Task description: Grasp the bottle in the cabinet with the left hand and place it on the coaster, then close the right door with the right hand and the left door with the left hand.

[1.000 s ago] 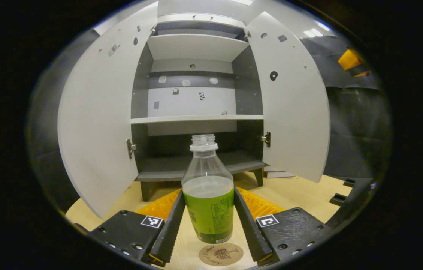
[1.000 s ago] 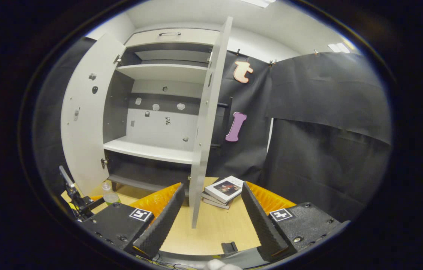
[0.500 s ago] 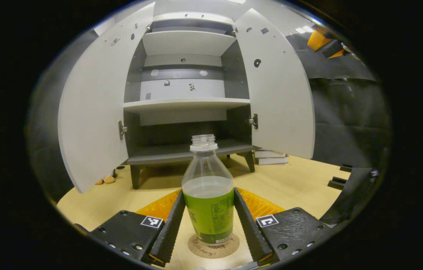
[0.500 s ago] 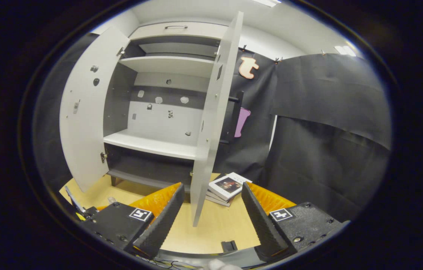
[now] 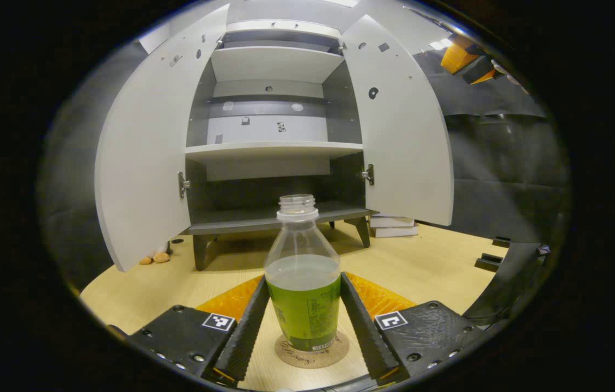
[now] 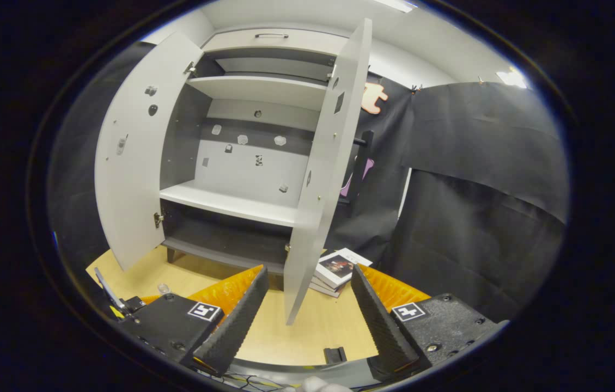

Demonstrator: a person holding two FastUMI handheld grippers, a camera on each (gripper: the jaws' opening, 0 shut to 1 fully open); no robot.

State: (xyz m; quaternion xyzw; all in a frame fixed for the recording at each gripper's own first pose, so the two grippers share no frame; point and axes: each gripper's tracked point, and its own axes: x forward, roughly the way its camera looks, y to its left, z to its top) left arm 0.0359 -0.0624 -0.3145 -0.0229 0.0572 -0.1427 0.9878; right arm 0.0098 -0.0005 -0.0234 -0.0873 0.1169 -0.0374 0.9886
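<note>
Tall grey cabinet (image 5: 274,141) at the back of the wooden surface (image 5: 432,261), standing on short legs, inner shelves bare. Left door (image 5: 146,158) swung wide open; right door (image 5: 400,125) likewise open, seen nearly edge-on in the right gripper view (image 6: 323,179). Black cloth (image 6: 481,207) hanging behind and to the right of the cabinet. Small stack of books (image 6: 337,269) lying on the surface just behind the lower edge of the right door, also visible past the cabinet's right leg in the left gripper view (image 5: 391,226). Two small brownish lumps (image 5: 154,258) on the surface under the left door (too small to identify).

Left claw (image 5: 303,321) clenched on the bottle (image 5: 302,283), both fingers (image 5: 244,326) pressed against its green label. Bottle upright, uncapped, clear above the label, partly filled, out of the cabinet and in front of it. Bottle base set on the round cork coaster (image 5: 311,353), which lies flat on the surface between the fingertips (contact between base and coaster looks complete, though the finger edges hide the sides).

Right claw (image 6: 307,318) released, fingers (image 6: 381,321) spread wide, gripping nothing, pointed at the lower edge of the right door without touching it. Small dark block (image 6: 334,355) on the surface near the bottom of that view.
</note>
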